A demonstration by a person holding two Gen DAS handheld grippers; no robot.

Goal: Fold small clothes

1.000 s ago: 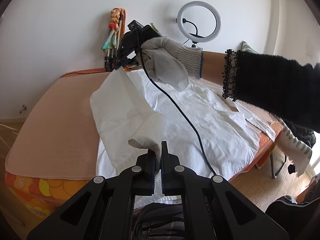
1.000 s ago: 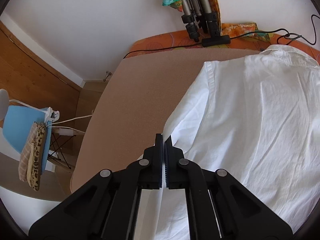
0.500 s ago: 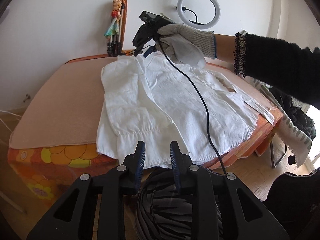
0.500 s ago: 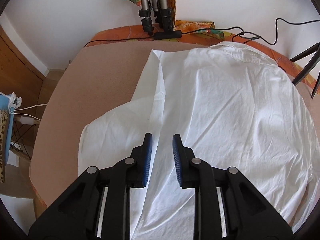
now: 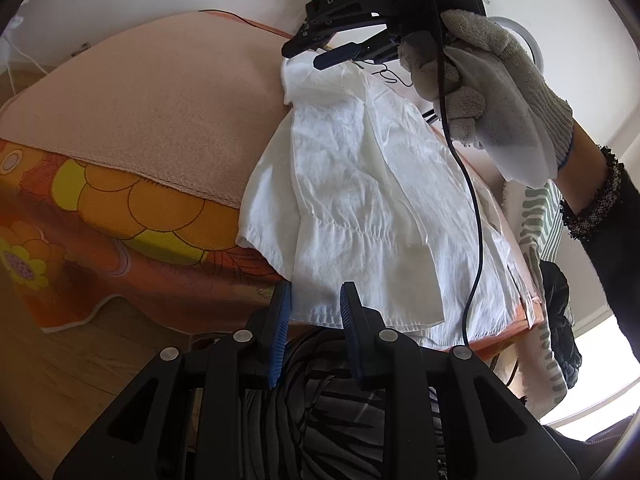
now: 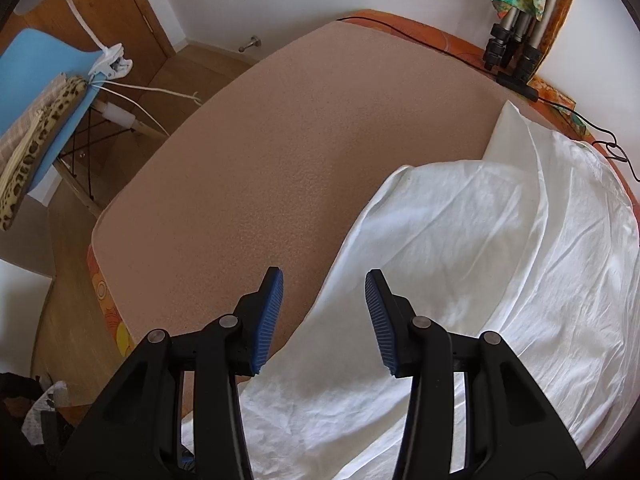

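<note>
A white shirt [image 5: 360, 184] lies on the peach-covered table [image 5: 160, 104], one side folded over its middle, its hem hanging over the near edge. My left gripper [image 5: 314, 300] is open and empty, low at the table's edge with the hem between and just beyond its fingertips. My right gripper [image 6: 324, 300] is open and empty above the shirt's [image 6: 480, 264] folded left edge. In the left wrist view the right gripper [image 5: 320, 52] hovers over the shirt's far corner, held by a gloved hand [image 5: 488, 92].
A floral orange cloth [image 5: 100, 220] hangs under the peach cover. A tripod [image 6: 516, 44] and a black cable [image 6: 560, 108] sit at the table's far edge. A blue chair [image 6: 36, 92] with a leopard-print item stands left. A cable [image 5: 472, 208] dangles from the right gripper over the shirt.
Both grippers let go of the shirt's side, which now lies folded over. The left gripper dropped below the table's edge and opened wider. The right gripper opened wide and shifted left.
</note>
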